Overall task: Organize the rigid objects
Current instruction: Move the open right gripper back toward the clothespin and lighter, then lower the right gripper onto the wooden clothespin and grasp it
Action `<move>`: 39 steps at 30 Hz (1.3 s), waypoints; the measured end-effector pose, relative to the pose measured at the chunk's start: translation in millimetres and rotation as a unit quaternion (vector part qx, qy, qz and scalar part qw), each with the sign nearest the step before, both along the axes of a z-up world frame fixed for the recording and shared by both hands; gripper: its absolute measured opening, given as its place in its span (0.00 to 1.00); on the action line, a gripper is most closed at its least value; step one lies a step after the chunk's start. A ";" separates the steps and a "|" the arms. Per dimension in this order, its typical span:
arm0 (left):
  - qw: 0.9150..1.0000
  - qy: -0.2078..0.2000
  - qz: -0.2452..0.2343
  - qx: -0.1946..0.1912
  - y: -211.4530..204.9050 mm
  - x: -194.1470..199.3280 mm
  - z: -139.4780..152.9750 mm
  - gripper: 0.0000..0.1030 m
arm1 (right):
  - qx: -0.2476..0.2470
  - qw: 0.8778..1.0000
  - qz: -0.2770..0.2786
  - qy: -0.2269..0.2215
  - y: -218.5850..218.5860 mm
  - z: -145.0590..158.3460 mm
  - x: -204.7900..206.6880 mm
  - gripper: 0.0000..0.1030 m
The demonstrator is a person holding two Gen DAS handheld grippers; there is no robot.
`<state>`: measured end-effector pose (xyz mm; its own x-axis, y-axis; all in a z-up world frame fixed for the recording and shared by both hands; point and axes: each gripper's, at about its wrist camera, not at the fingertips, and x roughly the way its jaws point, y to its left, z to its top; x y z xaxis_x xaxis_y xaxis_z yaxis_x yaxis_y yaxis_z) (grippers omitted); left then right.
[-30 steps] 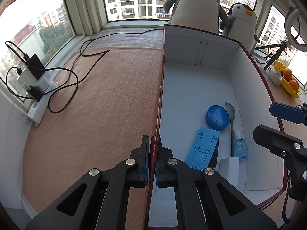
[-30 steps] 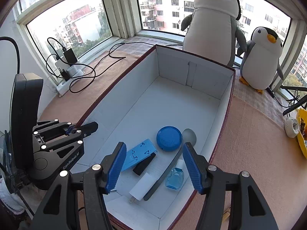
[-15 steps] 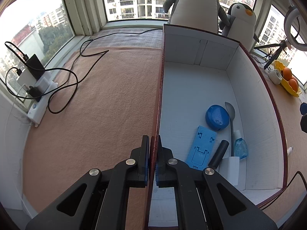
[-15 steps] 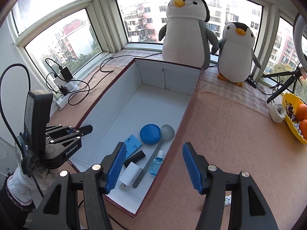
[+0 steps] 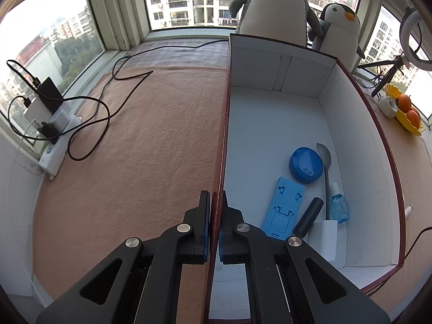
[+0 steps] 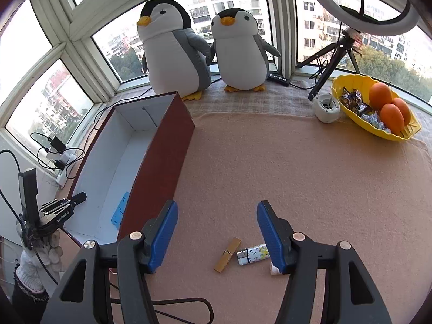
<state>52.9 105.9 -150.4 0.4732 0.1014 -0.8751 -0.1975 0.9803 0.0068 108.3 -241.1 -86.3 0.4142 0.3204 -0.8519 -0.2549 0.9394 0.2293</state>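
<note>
- Your left gripper [image 5: 215,216] is clamped on the near part of the box's left wall [image 5: 220,178], pads pressed on either side of the maroon edge; it looks like the brace that holds the box [image 5: 359,145] steady while the other hand works.
- Inside the box, toward 3 o'clock of that gripper, lie the blue phone stand [image 5: 286,206], a round blue case [image 5: 306,164], a grey spoon [image 5: 325,162], a small blue bottle [image 5: 338,205], a black cylinder [image 5: 309,216] and a white card-like piece [image 5: 324,239].
- Your right gripper [image 6: 217,230] hangs over the desk [image 6: 297,167] outside the box, jaws apart with nothing between them.
- I judge the step to be fetching the next loose item: a wooden clothespin [image 6: 227,254] and a patterned lighter [image 6: 252,253] lie just below the jaws, around 6 o'clock, the lighter beside the right finger.
- Next, you would need to lower it, centre one item between the pads, and close.
</note>
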 end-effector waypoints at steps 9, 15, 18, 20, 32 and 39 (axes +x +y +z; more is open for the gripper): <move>1.000 0.000 0.000 0.000 0.2 0.0 -0.1 0.04 | 0.039 0.992 -0.045 0.110 -43.7 -60.0 15.4 0.35; 1.000 0.000 0.000 0.000 0.2 0.0 0.0 0.04 | 0.040 0.989 -0.013 0.143 -26.2 -84.1 15.1 0.29; 1.000 0.000 0.000 -0.001 0.0 0.1 -0.1 0.04 | 0.042 0.986 0.006 0.164 -13.0 -93.2 13.7 0.25; 1.000 0.000 0.000 -0.001 0.1 0.1 0.0 0.04 | 0.044 0.983 0.015 0.179 -6.1 -98.7 13.5 0.22; 1.000 0.001 0.000 -0.003 1.1 -2.3 -1.6 0.04 | 0.030 0.974 0.010 0.223 0.5 -119.8 3.2 0.21; 1.000 0.002 0.000 -0.003 1.0 -3.1 -1.6 0.04 | 0.021 0.972 0.006 0.234 11.1 -134.7 8.0 0.21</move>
<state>49.8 106.9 -152.0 0.4703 0.0954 -0.8773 -0.1968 0.9804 0.0011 116.3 -230.0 -221.0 -0.0199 0.3611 -0.9323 -0.1248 0.9243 0.3606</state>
